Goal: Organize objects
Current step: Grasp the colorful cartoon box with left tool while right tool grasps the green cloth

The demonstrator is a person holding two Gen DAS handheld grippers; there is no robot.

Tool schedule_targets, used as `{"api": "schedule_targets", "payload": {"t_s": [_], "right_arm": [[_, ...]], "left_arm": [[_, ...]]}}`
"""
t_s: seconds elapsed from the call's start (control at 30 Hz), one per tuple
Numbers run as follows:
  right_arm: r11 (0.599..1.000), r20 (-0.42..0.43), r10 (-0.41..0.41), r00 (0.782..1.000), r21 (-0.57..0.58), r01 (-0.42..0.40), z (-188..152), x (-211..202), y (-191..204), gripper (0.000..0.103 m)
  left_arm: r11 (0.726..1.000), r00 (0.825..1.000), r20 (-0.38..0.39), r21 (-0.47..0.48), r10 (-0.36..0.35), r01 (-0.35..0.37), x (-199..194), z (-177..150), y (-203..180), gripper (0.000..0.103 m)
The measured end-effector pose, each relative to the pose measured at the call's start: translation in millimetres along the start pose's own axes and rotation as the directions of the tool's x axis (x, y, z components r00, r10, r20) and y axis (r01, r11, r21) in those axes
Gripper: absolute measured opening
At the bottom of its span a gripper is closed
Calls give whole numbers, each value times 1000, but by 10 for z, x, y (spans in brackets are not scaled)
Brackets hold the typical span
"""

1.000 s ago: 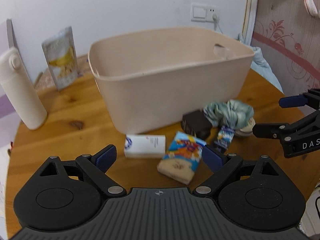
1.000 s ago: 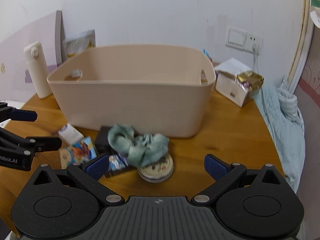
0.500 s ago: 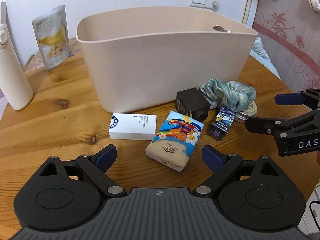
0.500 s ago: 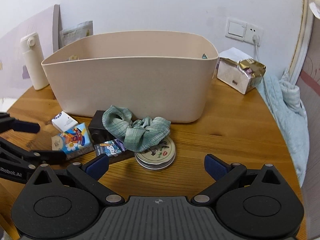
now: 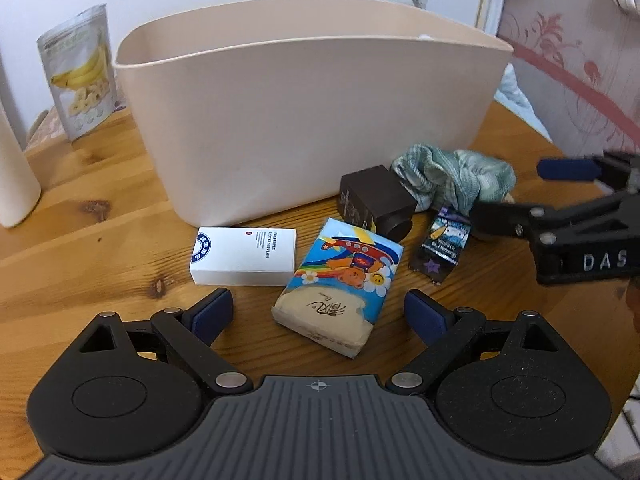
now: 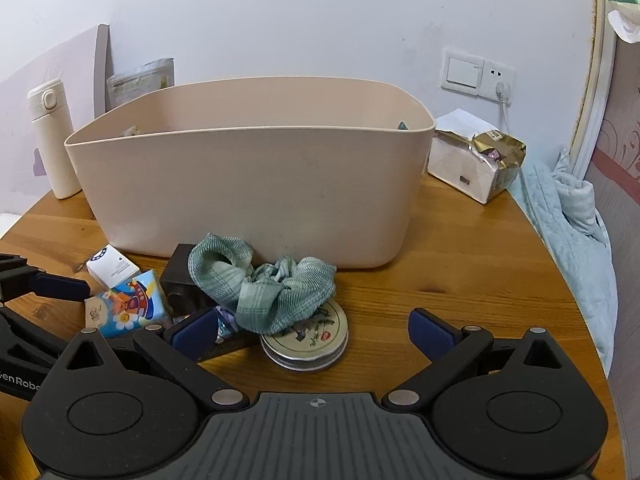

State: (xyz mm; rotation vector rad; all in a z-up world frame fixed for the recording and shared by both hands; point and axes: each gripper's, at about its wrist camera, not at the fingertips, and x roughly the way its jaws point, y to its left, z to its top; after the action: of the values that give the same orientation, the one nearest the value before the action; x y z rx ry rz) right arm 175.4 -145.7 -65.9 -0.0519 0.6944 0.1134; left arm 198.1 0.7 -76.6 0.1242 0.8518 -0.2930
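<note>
A beige plastic bin [image 5: 304, 112] [image 6: 248, 184] stands on the round wooden table [image 5: 100, 232]. In front of it lie a white box [image 5: 244, 256], a tissue pack with a cartoon bear [image 5: 340, 284] [image 6: 128, 304], a dark brown box [image 5: 376, 204], a small purple packet [image 5: 444, 248], a green scrunchie [image 6: 260, 288] [image 5: 452, 176] and a round tin [image 6: 308, 340]. My left gripper [image 5: 320, 316] is open, its fingers on either side of the tissue pack's near end, apart from it. My right gripper [image 6: 312, 332] is open just short of the tin and scrunchie.
A white flask [image 6: 52, 140] and a banana-chip pouch [image 5: 80, 72] stand behind the bin on the left. A white paper bag with gold foil [image 6: 476, 164] sits at the back right. Blue-grey bedding [image 6: 568, 232] lies beyond the table's right edge.
Both grippers have sunk toward the table and come closer to the objects, which look larger now. Nothing on the table has shifted.
</note>
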Motion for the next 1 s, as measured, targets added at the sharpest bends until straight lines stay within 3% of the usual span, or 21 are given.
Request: {"api": "schedule_targets", "payload": {"t_s": [0.17,0.23,0.4,0.53,0.83,1.0], "right_arm": [[1000,4,13,1000,-6,-13,27,55,28,93],[1000,1,14,1000,-8,-14,26,84,38,90],[999,0,33,999,-6,-33,37,119,49,78],[998,-2,64,998,22,-64,60,117,45,56],[997,-13,76,997,15,-76,82,68,62,11],[996,-2,85,996,20,-85,68,-14,59,9]], "left_arm": [[1000,1000,26,22,6,-7,4,-26,-42,90],[1000,999,39,20,8,-9,-5,-10,-43,77],[1000,999,47,10,17,-17,12,33,-33,65],[1000,998,57,8,15,-16,4,40,-19,49],[998,998,58,-56,-27,30,-75,0,58,47],[996,998,57,-81,-29,33,-126,-31,103,47]]}}
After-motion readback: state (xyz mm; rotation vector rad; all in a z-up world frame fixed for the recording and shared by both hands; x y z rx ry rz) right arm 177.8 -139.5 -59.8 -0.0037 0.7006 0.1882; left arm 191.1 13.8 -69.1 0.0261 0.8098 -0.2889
